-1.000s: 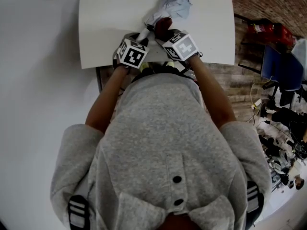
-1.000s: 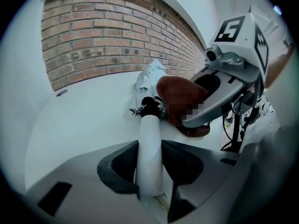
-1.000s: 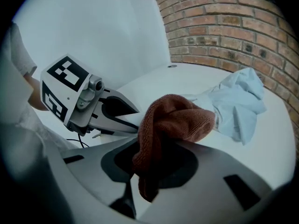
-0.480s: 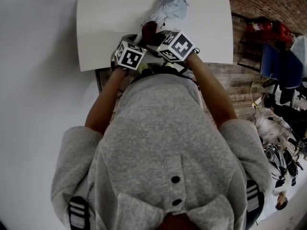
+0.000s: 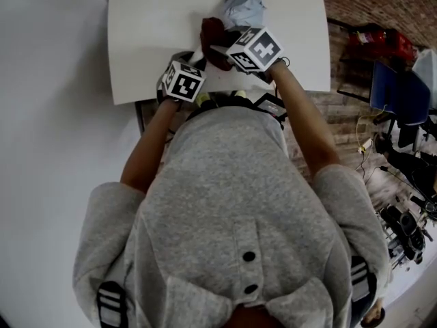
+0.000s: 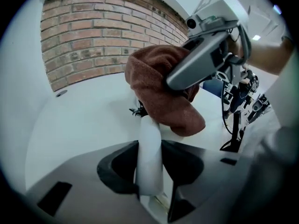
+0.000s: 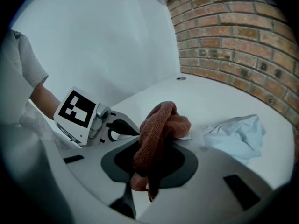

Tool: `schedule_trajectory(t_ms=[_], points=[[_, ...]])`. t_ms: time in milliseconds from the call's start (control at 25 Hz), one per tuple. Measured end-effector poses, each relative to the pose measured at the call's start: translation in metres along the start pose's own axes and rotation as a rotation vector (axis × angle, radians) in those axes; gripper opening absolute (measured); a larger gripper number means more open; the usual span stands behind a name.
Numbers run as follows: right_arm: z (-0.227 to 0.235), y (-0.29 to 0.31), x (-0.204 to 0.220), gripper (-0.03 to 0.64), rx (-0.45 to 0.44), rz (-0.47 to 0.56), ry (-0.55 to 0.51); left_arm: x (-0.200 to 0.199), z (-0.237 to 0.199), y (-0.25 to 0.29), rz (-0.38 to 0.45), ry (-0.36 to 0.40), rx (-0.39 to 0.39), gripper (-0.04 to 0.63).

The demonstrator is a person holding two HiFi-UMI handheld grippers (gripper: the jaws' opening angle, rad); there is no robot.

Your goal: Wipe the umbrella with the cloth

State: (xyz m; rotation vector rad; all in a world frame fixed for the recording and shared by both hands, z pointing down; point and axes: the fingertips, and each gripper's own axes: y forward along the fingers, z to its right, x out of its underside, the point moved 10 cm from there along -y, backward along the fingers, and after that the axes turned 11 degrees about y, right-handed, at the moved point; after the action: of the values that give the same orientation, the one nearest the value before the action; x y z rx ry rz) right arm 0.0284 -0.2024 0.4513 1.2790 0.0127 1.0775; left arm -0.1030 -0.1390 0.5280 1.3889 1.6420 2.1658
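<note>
Right gripper point(image 7: 145, 171), clenched on the cloth point(image 7: 161, 120), has moved up the umbrella point(image 5: 242, 7), away from the handle point(image 6: 148, 143) clamped in left gripper point(image 6: 149, 185): wiping stroke likely under way.

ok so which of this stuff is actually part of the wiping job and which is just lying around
In the job: umbrella, handle clamped in the left hand-held gripper; brown cloth, gripped by the right hand-held gripper; white table under them.
Just lying about: red object, blue chair, tangled cables and gear on the floor at the right.
</note>
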Motion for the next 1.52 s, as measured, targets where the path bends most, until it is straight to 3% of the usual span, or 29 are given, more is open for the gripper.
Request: schedule_trajectory(t_ms=[320,640,1000,1520], points=[[0.006,-0.007,-0.017,0.098,0.053,0.022,0.051,0.0,0.0,-0.002,0.005,-0.001,0.009,0.155],[0.018,-0.011,-0.024,0.098,0.108,0.016,0.039,-0.001,0.001,-0.005,0.009,0.005,0.016,0.155],[0.043,-0.021,-0.029,0.098,0.247,0.024,-0.026,0.003,0.002,-0.003,0.003,0.002,0.016,0.155],[0.079,-0.055,-0.038,0.098,0.376,0.075,0.006,0.004,0.001,-0.003,0.02,0.0,0.011,0.155]])
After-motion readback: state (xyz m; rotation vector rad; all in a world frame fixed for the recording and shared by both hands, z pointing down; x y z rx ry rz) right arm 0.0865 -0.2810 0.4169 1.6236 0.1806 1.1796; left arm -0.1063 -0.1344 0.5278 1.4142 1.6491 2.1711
